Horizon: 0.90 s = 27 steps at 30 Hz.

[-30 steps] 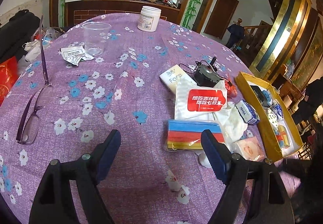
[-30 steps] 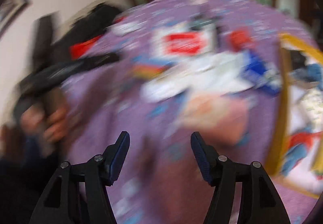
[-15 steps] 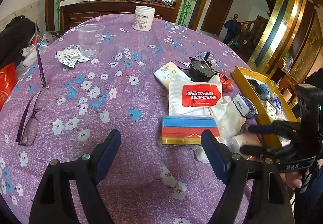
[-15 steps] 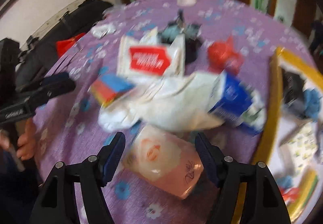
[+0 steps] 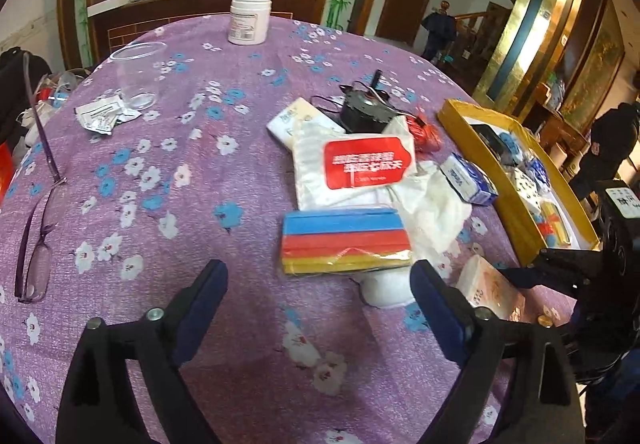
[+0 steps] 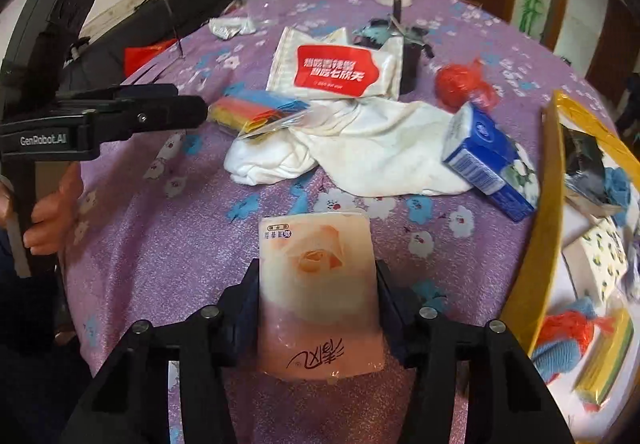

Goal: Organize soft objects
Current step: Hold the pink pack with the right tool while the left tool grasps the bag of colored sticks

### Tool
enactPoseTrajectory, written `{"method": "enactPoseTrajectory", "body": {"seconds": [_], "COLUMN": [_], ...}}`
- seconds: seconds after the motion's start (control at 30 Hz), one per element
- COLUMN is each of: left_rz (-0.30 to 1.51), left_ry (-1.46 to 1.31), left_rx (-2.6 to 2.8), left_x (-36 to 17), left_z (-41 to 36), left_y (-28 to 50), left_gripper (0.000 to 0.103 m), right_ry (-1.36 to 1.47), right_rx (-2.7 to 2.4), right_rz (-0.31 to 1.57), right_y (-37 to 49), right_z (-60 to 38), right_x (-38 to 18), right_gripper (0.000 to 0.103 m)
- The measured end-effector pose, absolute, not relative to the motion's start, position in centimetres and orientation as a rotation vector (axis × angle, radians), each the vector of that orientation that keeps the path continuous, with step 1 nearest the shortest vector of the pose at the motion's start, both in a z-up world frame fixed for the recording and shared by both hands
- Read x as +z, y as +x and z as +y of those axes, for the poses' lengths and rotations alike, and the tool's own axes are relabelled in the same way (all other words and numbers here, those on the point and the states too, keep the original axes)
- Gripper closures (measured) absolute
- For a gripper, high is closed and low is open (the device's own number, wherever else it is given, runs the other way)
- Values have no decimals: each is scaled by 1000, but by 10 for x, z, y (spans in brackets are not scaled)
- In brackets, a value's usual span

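- The right gripper is closing on the pink tissue pack; both pads touch its sides.
- That pack lies on the purple cloth, just left of the yellow tray.
- The left gripper is opening wide with nothing between its pads, near the striped sponge pack, well left of the tray.

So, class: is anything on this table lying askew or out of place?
Yes. The blue tissue pack leans tilted on the crumpled white cloth instead of lying flat, and purple glasses lie apart near the table's far edge with one arm sticking up.
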<state>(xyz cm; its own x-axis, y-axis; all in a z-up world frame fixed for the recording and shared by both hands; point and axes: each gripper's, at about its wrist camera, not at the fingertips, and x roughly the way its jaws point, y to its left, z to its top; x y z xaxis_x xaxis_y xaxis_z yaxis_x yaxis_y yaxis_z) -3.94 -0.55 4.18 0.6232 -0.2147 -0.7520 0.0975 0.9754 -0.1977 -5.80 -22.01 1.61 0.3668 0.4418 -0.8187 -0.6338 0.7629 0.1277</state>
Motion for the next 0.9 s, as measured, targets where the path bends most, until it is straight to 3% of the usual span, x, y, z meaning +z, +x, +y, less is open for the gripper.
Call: {"method": "enactPoseTrajectory", "body": {"seconds": [0.2,0.53,0.7,0.73,0.8,0.83,0.87,0.9], "left_rz": [925,1036,986,981,963,962,962,963], "left_ry": [-96,-132,-150,-141,-136,-134,-134,-151], "left_rx": [-193,-146,-153,-153,-168,-170,-169,-187], "left_x": [35,7,6,6,9,9,9,9], "left_z": [-24,-26,-26,-27,-29,-29,-29,-28], "left_y": [-27,12,16,16,13,13,13,12], "left_gripper": [6,6,4,8,36,62,71,73], "right_ry": [-154,-123,-119,-119,-112,-110,-108,-107], "right_rx": [624,655,658,659,661,660,658,656], "right_rz": [868,868,868,868,865,865,864,864], "right_y": [-70,-71,-70,-70,-70,-70,-70,-70], "right_z": [-241,-242,-242,-243,-244,-245,-245,-246], "right_x": [20,22,22,22,22,22,23,22], "right_gripper": [50,49,49,49,49,49,49,49]}}
